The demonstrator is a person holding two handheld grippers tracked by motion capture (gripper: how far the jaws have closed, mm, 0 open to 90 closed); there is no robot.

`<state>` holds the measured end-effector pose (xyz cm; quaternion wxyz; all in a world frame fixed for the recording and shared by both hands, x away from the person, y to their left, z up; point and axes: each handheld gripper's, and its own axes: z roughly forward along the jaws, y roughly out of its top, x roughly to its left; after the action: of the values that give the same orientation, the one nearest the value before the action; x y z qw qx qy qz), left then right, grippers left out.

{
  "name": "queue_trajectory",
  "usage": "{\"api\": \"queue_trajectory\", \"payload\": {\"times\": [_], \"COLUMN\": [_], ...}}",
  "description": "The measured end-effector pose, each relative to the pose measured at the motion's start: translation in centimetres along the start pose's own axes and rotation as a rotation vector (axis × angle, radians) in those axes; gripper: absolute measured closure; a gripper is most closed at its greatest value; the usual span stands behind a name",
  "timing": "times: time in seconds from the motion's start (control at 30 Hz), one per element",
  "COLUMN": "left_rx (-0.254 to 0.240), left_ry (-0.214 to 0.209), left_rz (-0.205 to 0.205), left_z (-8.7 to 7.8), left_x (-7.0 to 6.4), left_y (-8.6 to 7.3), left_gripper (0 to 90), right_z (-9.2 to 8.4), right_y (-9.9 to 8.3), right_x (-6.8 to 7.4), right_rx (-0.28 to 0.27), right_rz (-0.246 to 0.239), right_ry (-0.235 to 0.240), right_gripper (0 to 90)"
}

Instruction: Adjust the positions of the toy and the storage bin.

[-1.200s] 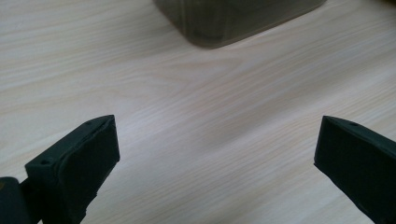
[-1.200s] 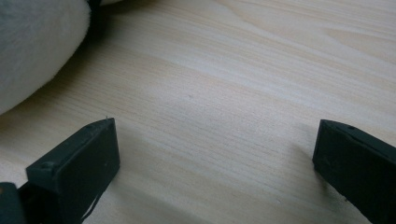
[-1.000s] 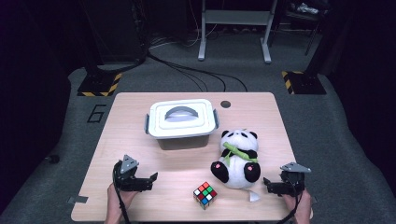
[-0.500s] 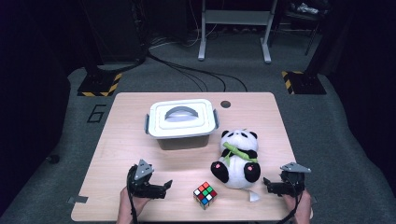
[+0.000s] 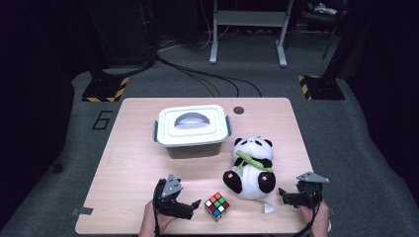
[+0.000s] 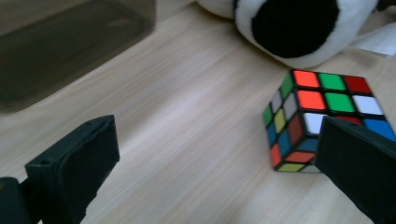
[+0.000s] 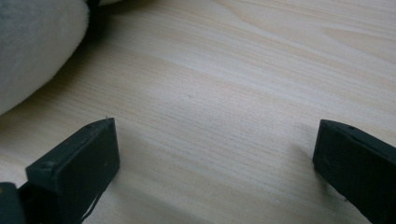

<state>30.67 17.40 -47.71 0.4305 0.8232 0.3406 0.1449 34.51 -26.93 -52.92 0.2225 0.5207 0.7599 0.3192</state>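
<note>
A colourful puzzle cube (image 5: 216,206) (image 6: 322,116) lies near the table's front edge. My left gripper (image 5: 194,207) (image 6: 217,154) is open just left of it and points at it. In the left gripper view the cube stands just ahead of the right jaw tip, not between the jaws. A panda plush (image 5: 250,165) (image 6: 299,28) (image 7: 32,51) sits right of the cube. My right gripper (image 5: 283,196) (image 7: 217,158) is open at the front right, low over bare wood, with its jaws pointing left toward the plush.
A white lidded box (image 5: 191,128) (image 6: 70,46) with side latches stands behind the cube at the middle of the wooden table (image 5: 133,163). A small white tag (image 5: 268,208) lies by the plush. There is a round hole (image 5: 239,110) near the far edge.
My left gripper has moved right along the front edge, from the front left to just beside the cube. The right gripper, plush, cube and box have stayed put.
</note>
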Motion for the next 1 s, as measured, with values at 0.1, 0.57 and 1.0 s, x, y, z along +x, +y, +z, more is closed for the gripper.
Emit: {"api": "queue_trajectory", "payload": {"times": [0.1,0.57,1.0], "left_rx": [0.006,0.086,0.105], "left_ry": [-0.038,-0.13,-0.075], "left_rz": [0.016,0.087,0.104], "left_z": [0.6,4.1,5.7], "left_x": [-1.1,-4.9,-5.3], "left_y": [0.3,0.5,-0.3], "left_gripper": [0.0,0.0,0.2], "right_z": [0.0,0.0,0.0], "right_y": [0.0,0.0,0.0], "right_x": [0.0,0.0,0.0], "right_rx": [0.0,0.0,0.001], "right_rz": [-0.001,0.002,-0.003], "right_ry": [0.0,0.001,-0.001], "right_gripper": [0.0,0.0,0.0]}}
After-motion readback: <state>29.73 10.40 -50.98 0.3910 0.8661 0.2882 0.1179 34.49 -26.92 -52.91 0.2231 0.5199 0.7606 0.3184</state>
